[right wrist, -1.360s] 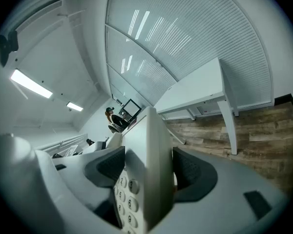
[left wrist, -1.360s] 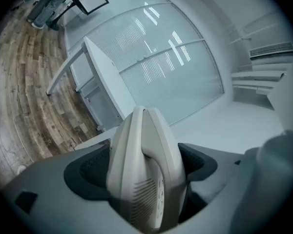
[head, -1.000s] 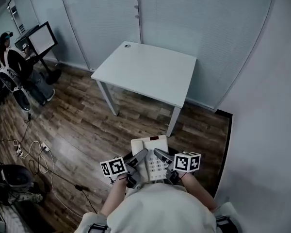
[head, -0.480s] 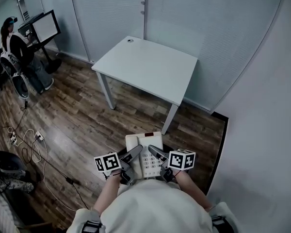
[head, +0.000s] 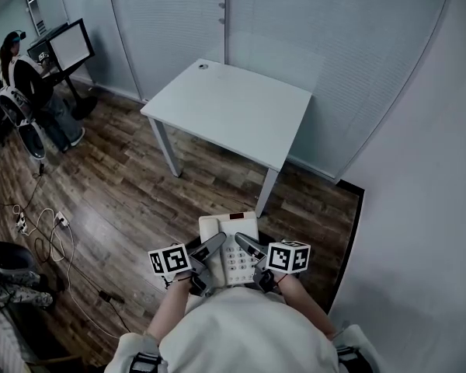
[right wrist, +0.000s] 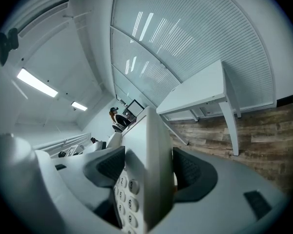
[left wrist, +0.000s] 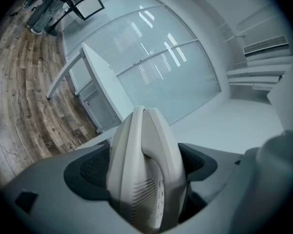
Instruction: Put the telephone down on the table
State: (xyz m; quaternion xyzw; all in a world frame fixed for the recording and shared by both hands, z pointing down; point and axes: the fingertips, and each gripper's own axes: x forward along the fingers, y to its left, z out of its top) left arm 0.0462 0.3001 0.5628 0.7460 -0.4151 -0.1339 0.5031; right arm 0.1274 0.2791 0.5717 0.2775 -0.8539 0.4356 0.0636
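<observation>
A cream desk telephone [head: 231,247] with a keypad hangs in the air close to the person's chest, held from both sides. My left gripper [head: 211,247] is shut on its left edge, where the handset [left wrist: 158,165] lies against the body. My right gripper [head: 245,247] is shut on its right edge, beside the keypad [right wrist: 127,199]. The white table [head: 229,111] stands ahead against the blinds, its top bare except a small round cap at the far left corner. The telephone is well short of the table, over the wooden floor.
A person [head: 23,84] sits at a monitor [head: 66,47] at the far left. Cables [head: 46,231] and a power strip lie on the floor at left. A white wall [head: 419,208] runs along the right. Window blinds [head: 295,22] close the back.
The view has shifted a little toward the table, and the telephone with both grippers sits slightly further left in the picture. Both grips are unchanged.
</observation>
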